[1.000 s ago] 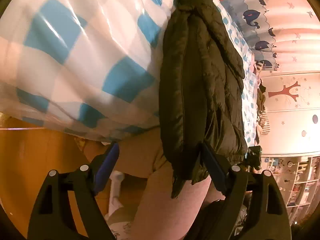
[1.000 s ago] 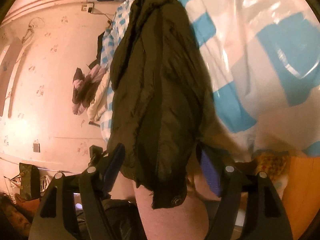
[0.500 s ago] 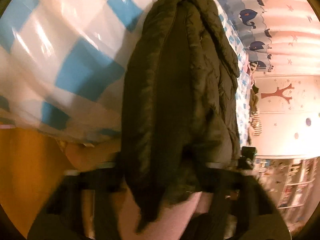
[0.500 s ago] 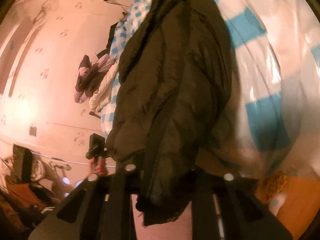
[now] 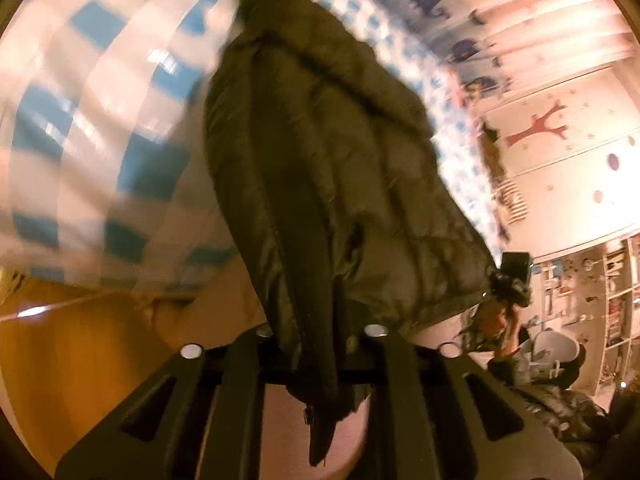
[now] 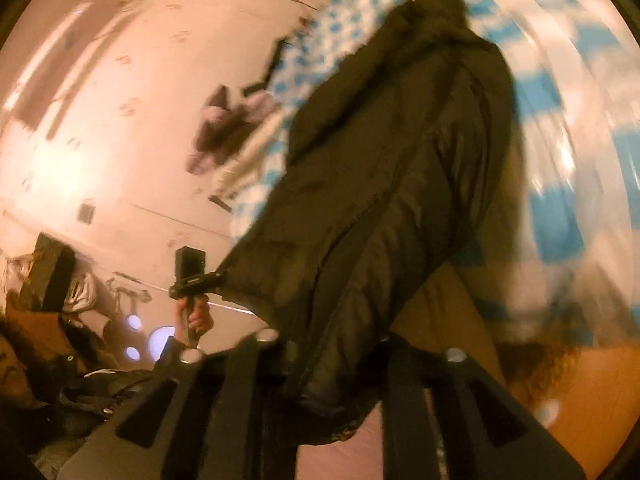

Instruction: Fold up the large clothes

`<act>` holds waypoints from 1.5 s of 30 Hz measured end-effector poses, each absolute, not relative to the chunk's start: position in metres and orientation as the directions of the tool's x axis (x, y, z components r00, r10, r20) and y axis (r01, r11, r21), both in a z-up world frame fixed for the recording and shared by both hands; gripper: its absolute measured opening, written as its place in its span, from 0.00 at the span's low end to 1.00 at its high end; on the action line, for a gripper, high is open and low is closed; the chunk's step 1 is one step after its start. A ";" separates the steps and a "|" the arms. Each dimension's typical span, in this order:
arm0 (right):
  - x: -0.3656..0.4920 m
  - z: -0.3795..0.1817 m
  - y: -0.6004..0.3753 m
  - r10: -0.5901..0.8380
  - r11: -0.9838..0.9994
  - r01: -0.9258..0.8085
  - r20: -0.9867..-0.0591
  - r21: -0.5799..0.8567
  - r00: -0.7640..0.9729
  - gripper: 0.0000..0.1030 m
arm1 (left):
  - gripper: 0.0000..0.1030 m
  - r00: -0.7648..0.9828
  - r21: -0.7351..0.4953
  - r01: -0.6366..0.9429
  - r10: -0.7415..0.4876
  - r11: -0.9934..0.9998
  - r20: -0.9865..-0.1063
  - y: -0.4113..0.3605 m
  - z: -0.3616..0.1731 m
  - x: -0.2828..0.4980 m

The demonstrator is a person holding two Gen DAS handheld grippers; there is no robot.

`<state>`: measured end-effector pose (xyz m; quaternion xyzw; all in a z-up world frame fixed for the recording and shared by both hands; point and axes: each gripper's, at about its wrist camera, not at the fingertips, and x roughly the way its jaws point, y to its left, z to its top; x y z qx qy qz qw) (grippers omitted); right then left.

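Both views blurred. Dark puffer jacket (image 5: pixel 320 184) lies lengthwise on the blue-checked bed cover (image 5: pixel 100 92), its near hem hanging over the bed edge toward me. My left gripper (image 5: pixel 316 332) has just been closing; jaws now clamped on the hem. My right gripper (image 6: pixel 328 344) is clamped on the hem (image 6: pixel 332 360) too, jaws just eased slightly wider, fabric bunched between them.

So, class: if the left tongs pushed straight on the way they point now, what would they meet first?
The dark puffy jacket. The left tongs have just been closing and now pinch its lower edge, so its bulk lies directly ahead. Beyond it is probably the blue-checked bed cover, though the blur leaves depth unclear.
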<state>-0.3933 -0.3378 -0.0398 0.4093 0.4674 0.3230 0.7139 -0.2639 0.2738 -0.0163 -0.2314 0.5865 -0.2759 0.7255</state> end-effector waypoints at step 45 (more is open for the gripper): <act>-0.380 0.029 -0.357 0.806 0.158 -0.323 0.067 0.933 0.588 0.09 | 0.06 0.399 -0.845 0.177 -0.822 0.504 -0.406 0.301 0.067 -0.244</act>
